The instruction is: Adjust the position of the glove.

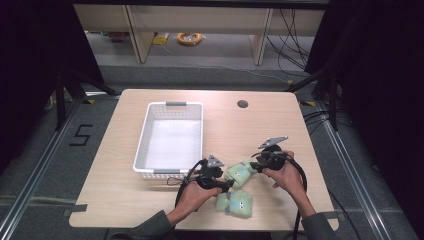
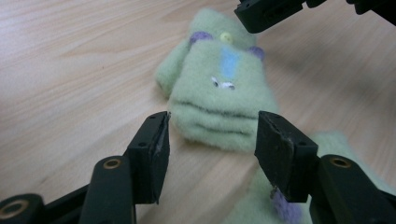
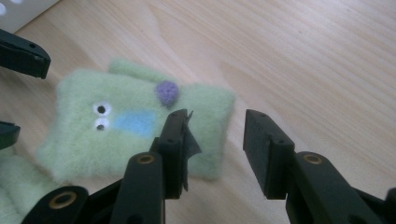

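Pale green sock (image 2: 219,100), blue stripe, purple dots.

High view: fixed above person's side, looks forward and down, whole tabletop (image 1: 150,200) in frame, floor and shelving beyond, far off. Left gripper view: rides left claw (image 2: 211,140), skims low over wood, very near, faces upper green plush toy (image 2: 219,93). Right gripper view: rides right claw (image 3: 215,144), equally near, faces same toy (image 3: 135,135) from opposite end. All three views share that toy (image 1: 241,171).
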The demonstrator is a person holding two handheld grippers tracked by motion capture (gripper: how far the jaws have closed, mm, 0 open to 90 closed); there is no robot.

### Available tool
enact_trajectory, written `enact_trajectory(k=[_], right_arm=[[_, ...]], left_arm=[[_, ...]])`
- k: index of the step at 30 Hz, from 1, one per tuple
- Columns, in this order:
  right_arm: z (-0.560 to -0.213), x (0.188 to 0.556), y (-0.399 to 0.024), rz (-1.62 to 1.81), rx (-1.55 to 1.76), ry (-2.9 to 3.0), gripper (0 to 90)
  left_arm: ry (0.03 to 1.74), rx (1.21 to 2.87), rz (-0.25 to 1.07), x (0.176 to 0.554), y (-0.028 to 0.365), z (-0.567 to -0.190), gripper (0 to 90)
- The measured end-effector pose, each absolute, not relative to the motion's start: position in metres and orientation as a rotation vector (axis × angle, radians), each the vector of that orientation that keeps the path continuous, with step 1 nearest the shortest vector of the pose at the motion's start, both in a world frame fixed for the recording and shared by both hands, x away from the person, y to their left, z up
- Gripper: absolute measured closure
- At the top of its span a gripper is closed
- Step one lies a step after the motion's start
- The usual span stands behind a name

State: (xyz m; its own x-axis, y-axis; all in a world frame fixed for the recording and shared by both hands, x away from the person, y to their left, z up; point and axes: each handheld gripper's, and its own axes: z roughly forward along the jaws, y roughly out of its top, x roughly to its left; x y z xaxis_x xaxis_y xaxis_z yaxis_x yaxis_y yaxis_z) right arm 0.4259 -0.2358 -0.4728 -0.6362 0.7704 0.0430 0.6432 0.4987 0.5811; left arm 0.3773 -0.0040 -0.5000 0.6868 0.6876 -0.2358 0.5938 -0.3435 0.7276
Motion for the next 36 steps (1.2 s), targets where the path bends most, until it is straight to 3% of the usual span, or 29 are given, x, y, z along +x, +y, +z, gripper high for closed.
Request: enact_trajectory(k=[13, 29, 33, 36], right_arm=[[-0.479, 0.429, -0.234, 0.809, 1.171, 2.535, 61.8], [-0.490, 0.433, -0.242, 0.892, 1.282, 2.556, 74.2], [-0.493, 0.433, -0.243, 0.923, 1.276, 2.549, 79.0], [-0.490, 0.426, -0.241, 0.944, 1.293, 2.581, 85.1]], left_arm=[[0.986, 2.084, 0.174, 0.379, -0.017, -0.506, 43.1], [1.028, 2.068, 0.134, 0.388, -0.027, -0.508, 42.2], [1.017, 2.080, 0.154, 0.389, -0.032, -0.509, 48.2], [0.959, 2.107, 0.196, 0.385, -0.039, -0.508, 64.8]])
